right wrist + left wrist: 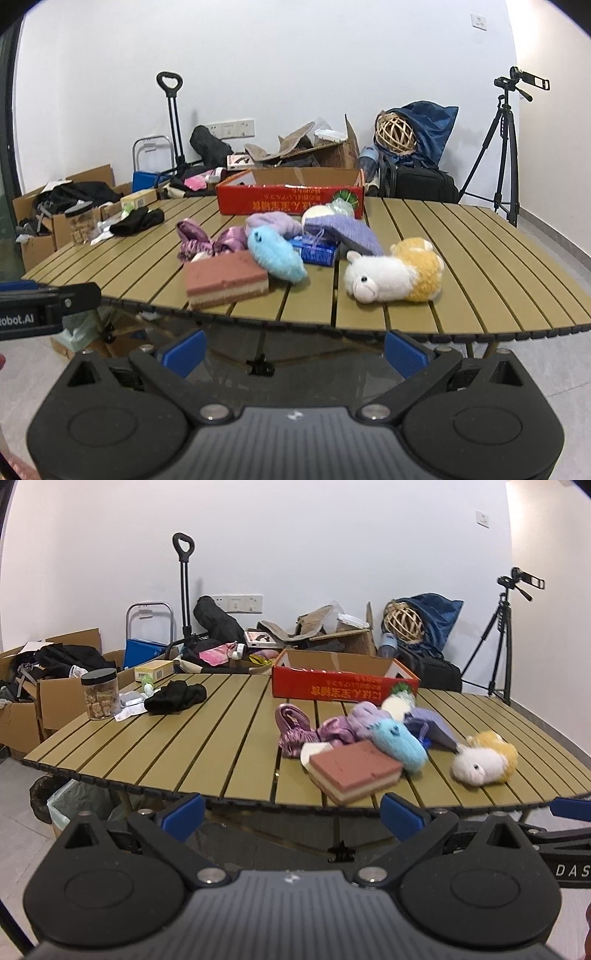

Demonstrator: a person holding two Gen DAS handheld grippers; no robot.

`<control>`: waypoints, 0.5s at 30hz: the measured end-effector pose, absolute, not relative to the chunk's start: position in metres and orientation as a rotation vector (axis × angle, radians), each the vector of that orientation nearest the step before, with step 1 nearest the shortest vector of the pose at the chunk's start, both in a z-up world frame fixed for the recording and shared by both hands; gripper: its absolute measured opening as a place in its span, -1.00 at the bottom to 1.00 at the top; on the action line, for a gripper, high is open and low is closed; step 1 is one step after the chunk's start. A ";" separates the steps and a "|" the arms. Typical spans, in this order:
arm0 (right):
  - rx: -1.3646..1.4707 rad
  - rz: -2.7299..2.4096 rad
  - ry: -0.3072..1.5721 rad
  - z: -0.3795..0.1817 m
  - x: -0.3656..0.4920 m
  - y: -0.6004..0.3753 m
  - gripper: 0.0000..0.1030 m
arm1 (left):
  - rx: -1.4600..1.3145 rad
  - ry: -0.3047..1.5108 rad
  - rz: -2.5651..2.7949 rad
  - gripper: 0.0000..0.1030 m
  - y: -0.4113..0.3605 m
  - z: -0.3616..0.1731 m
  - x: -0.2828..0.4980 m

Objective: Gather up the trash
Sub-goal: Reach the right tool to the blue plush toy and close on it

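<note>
A slatted wooden table (pixel 207 753) (pixel 498 266) holds a pile of items: a pink layered sponge (pixel 354 771) (pixel 226 281), a light-blue plush (pixel 400 744) (pixel 275 253), a white-and-yellow plush (pixel 482 758) (pixel 395 275), purple shiny cloth (pixel 295 731) (pixel 207 238), a purple knit piece (pixel 351 229) and a blue packet (pixel 317 251). My left gripper (pixel 291 818) is open and empty, held below the table's near edge. My right gripper (pixel 293 349) is open and empty, also before the near edge.
A red cardboard box (pixel 343 681) (pixel 290 195) stands at the table's back. A jar (pixel 100 694), black cloth (pixel 175 698) and papers lie at the left. A lined bin (pixel 70 805) stands under the left edge. Boxes, bags and a tripod (pixel 496 642) line the wall.
</note>
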State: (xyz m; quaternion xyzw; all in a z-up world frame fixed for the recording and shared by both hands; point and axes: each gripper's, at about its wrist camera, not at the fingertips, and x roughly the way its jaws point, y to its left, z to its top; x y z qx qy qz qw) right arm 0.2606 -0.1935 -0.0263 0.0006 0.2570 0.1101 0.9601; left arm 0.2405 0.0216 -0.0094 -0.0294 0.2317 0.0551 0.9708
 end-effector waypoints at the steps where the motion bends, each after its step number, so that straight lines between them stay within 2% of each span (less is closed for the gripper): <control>1: 0.008 0.224 0.515 -0.026 0.265 -0.193 1.00 | -0.064 0.467 0.114 1.00 0.022 -0.009 0.245; 15: 0.020 0.183 0.439 -0.034 0.325 -0.197 1.00 | -0.060 0.481 0.079 1.00 0.019 -0.019 0.314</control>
